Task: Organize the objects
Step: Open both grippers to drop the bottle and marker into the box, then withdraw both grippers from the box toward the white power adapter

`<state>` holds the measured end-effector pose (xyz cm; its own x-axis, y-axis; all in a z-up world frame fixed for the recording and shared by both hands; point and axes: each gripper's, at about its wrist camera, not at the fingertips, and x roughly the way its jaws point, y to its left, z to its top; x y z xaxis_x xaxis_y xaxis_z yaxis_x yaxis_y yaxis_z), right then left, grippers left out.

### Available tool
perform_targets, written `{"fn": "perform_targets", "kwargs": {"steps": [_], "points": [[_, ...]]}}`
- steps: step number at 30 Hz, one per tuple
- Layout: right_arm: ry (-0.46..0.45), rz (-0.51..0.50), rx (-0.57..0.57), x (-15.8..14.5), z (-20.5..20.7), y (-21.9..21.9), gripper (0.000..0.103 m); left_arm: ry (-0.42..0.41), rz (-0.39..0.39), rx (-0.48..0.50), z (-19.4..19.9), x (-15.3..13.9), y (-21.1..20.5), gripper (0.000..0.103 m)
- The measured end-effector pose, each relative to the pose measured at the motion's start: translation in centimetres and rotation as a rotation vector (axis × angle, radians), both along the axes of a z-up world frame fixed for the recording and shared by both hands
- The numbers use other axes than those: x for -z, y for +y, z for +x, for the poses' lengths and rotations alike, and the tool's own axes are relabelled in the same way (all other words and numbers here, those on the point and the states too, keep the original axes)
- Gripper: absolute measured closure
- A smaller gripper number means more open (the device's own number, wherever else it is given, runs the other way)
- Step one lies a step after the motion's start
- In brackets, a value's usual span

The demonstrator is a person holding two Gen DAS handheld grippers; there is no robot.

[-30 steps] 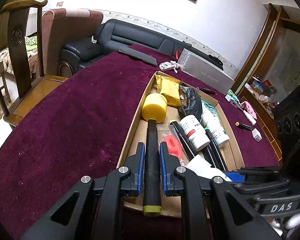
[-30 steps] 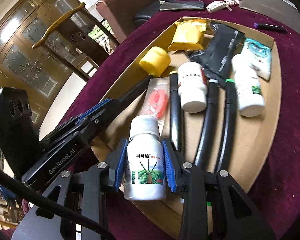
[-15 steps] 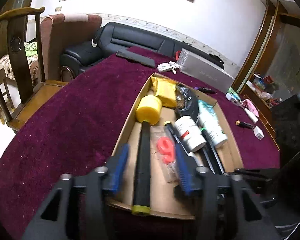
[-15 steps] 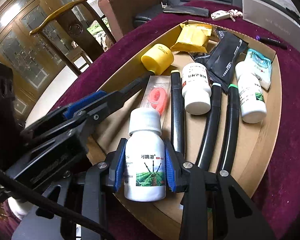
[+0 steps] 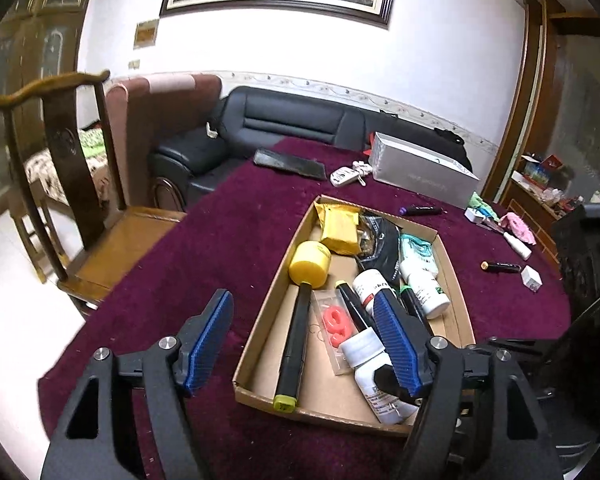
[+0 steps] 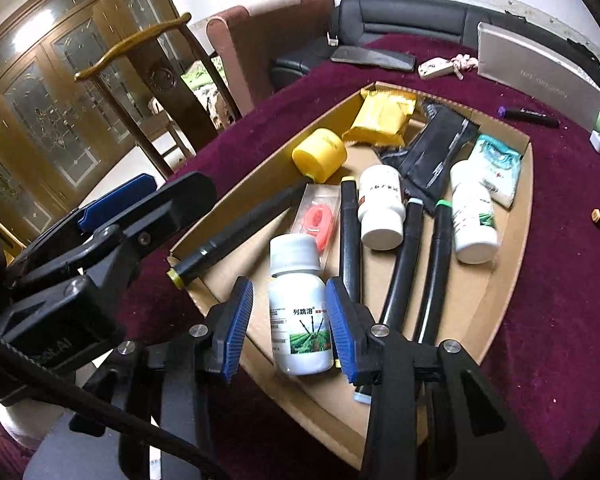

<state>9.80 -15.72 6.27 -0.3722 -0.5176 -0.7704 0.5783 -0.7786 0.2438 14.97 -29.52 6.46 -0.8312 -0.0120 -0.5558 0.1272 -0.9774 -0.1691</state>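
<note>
A shallow cardboard tray (image 5: 260,320) (image 6: 512,248) lies on the purple table. A yellow-headed mallet with a black handle (image 5: 296,340) (image 6: 256,220) lies along its left side. My left gripper (image 5: 306,340) is open and empty, raised above the tray's near left edge. My right gripper (image 6: 290,324) is open, with its pads on either side of a white bottle with a green label (image 6: 298,312) (image 5: 376,376) that lies in the tray's near end. Two more white bottles (image 6: 380,208), black markers (image 6: 404,264), a yellow packet (image 6: 382,118) and a pink item (image 6: 318,220) lie in the tray.
A silver box (image 5: 420,170), a black case (image 5: 290,164), a white key fob (image 5: 344,178), loose markers (image 5: 500,267) and small items (image 5: 516,228) lie on the table beyond the tray. A wooden chair (image 5: 60,184) and a black sofa (image 5: 284,128) stand at the left and back.
My left gripper let go of the mallet handle, opened wide and drew back upward. My right gripper opened and released the white bottle, which now lies in the tray.
</note>
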Motion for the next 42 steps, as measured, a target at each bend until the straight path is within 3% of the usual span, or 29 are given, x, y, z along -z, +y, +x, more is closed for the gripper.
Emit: {"fn": "perform_targets", "kwargs": {"steps": [6,25,42], "points": [[0.024,-0.035,0.043,-1.2,0.4,2.2,0.061,0.028,-0.087,-0.014,1.1,-1.6,1.8,0.036],[0.033,-0.171,0.282,-2.7,0.5,14.4,0.052,0.042,-0.24,0.077,2.2,-4.2,9.2,0.036],[0.022,-0.244,0.455,-2.0,0.4,23.6,0.048,-0.017,-0.322,0.231,0.9,-3.7,16.4,0.036]]}}
